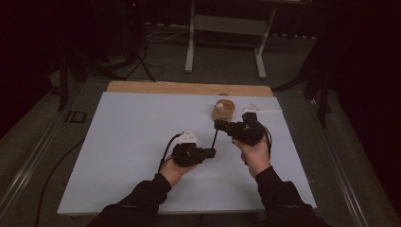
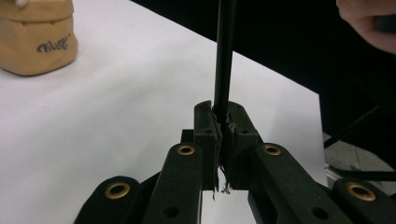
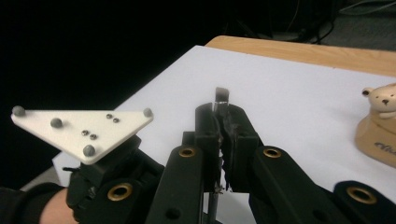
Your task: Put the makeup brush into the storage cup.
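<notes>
While both tongs were clamped on one thin black rod (image 1: 215, 139), the left tongs (image 1: 211, 152) held its near end, the right tongs (image 1: 219, 125) its far end, its length pointing toward the bench's far edge.

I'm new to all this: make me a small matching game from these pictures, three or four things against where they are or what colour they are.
Things:
1. black rod
2. tan bear-shaped holder
3. white sheet
4. wooden table edge

Descriptions:
A. strip showing at the far side
B. clamped in the jaws of both grippers
C. covers most of the tabletop
D. stands at the far right of the sheet

Pairs: 1-B, 2-D, 3-C, 4-A
</notes>
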